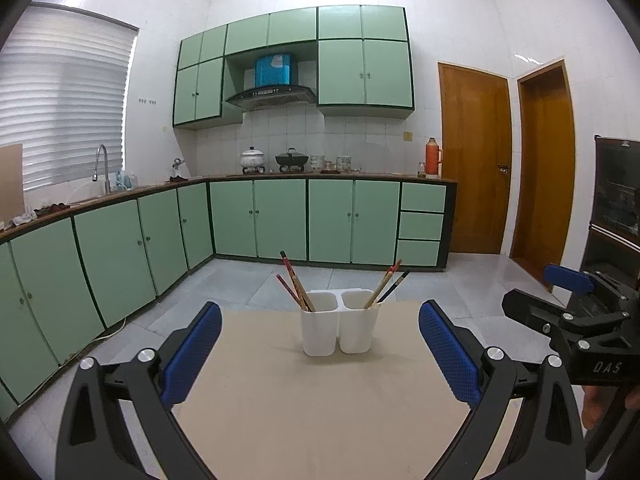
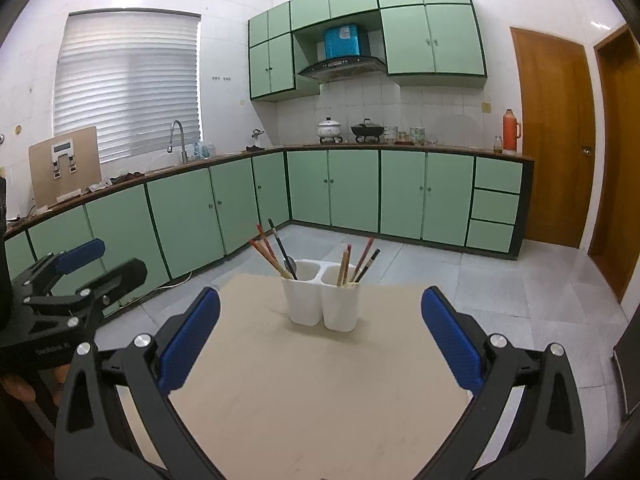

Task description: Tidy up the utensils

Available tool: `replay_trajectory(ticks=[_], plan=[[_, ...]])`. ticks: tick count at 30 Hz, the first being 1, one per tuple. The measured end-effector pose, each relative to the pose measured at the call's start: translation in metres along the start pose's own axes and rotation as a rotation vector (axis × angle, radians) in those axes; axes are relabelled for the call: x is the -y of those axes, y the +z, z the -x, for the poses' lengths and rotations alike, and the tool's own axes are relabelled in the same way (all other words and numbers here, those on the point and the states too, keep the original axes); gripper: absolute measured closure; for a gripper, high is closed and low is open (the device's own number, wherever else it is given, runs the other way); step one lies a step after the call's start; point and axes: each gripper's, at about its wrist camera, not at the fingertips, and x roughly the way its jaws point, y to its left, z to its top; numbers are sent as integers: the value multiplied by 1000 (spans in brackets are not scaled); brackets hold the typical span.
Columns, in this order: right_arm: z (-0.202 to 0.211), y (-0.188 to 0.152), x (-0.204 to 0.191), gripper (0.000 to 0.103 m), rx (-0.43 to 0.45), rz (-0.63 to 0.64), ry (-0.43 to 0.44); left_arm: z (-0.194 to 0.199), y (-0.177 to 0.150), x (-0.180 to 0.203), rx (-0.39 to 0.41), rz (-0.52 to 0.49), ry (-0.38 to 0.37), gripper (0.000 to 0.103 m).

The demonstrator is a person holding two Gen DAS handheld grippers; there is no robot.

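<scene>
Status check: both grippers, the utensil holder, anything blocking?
Left gripper open, empty. Right gripper open, empty. White two-cup holder upright on table, chopsticks in both cups. Nothing between grippers and holder.

Green cabinets (image 1: 280, 218), orange thermos (image 1: 432, 157), faucet (image 1: 102, 166).

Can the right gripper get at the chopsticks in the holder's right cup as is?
Probably yes: the right gripper is open and empty, facing the white holder, with bare table between; the chopsticks stick out above the rim.
</scene>
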Motion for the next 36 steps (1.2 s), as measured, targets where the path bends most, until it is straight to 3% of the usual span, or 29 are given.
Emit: replay_trajectory(ticks=[36], plan=[[3, 7, -11, 5, 7, 17, 7, 15, 0, -4, 17, 14, 1, 6]])
